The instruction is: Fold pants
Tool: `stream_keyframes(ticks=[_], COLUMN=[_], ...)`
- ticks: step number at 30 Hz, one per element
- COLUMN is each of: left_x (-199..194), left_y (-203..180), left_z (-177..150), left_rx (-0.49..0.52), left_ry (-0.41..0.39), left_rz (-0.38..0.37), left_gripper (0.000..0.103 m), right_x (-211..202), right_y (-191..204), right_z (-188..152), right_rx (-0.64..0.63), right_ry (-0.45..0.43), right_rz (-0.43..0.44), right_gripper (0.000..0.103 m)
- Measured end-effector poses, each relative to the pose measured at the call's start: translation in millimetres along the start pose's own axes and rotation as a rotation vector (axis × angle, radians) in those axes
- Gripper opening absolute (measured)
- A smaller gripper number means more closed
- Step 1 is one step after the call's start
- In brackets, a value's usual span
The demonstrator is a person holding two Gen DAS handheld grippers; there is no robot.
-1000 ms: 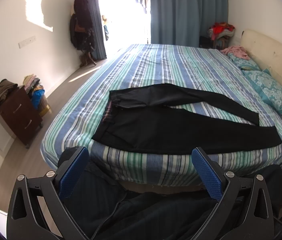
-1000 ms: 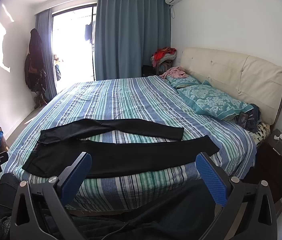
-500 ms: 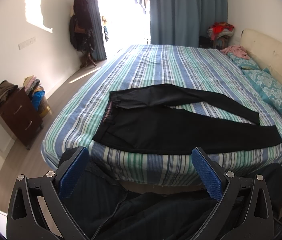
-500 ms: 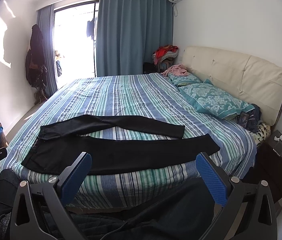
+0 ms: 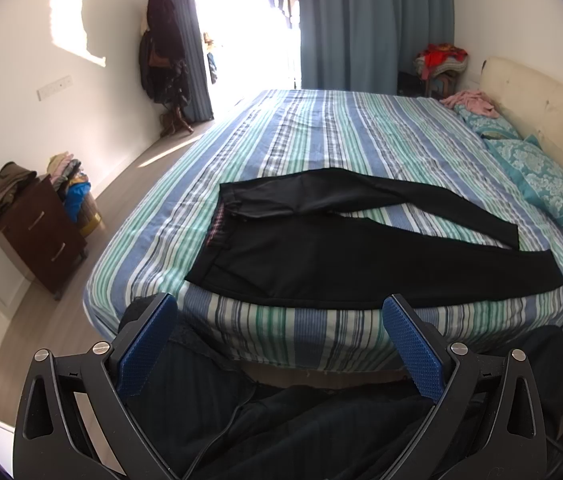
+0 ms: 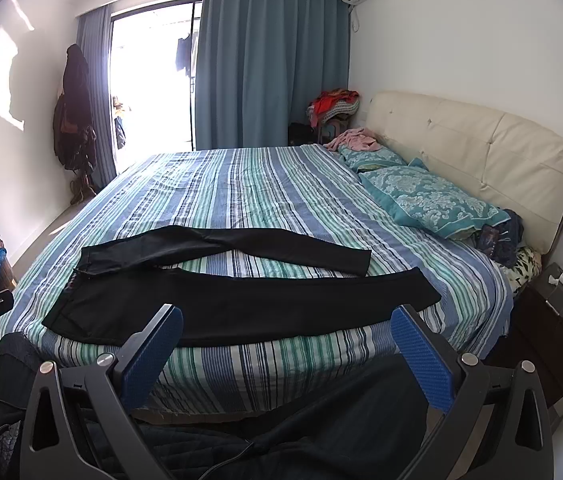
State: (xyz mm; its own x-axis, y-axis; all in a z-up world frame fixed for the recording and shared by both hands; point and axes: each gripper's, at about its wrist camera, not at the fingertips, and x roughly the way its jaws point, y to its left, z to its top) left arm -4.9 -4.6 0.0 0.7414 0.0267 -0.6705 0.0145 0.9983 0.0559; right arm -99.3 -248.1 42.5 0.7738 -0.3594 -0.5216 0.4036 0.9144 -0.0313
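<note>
Black pants [image 5: 321,256] lie spread flat near the front edge of the striped bed [image 5: 321,140], waistband to the left, the two legs reaching right and parted in a narrow V. The right wrist view shows the same pants [image 6: 241,304] on the bed [image 6: 261,192]. My left gripper [image 5: 279,340] hangs open in front of the bed's edge, short of the waist end, with nothing between its blue pads. My right gripper [image 6: 287,350] is also open and empty, held before the bed's edge below the near leg.
Teal pillows [image 6: 429,200] and a cream headboard [image 6: 473,140] are at the right. A dark nightstand [image 6: 549,320] stands at the bed's right corner, a brown dresser [image 5: 37,236] with clothes at the left wall. The person's dark clothing [image 5: 281,420] fills the foreground.
The right gripper's view has tilted and risen slightly, so the pants sit a little lower in it. The left gripper has barely moved. Both stay open.
</note>
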Motion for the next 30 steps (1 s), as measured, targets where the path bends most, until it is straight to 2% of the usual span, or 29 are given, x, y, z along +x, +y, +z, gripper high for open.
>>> stream_keyframes(ticks=[30], left_x=[-0.2], left_y=[-1.3], left_z=[-0.7], left_rx=[0.004], left_ry=[-0.002], left_rz=[0.002], left_gripper=[0.103], right_x=[1.9], right_y=[1.6], right_z=[-1.3], right_rx=[-0.006], right_ry=[0.005], right_rz=[0.001], right_gripper=[0.103])
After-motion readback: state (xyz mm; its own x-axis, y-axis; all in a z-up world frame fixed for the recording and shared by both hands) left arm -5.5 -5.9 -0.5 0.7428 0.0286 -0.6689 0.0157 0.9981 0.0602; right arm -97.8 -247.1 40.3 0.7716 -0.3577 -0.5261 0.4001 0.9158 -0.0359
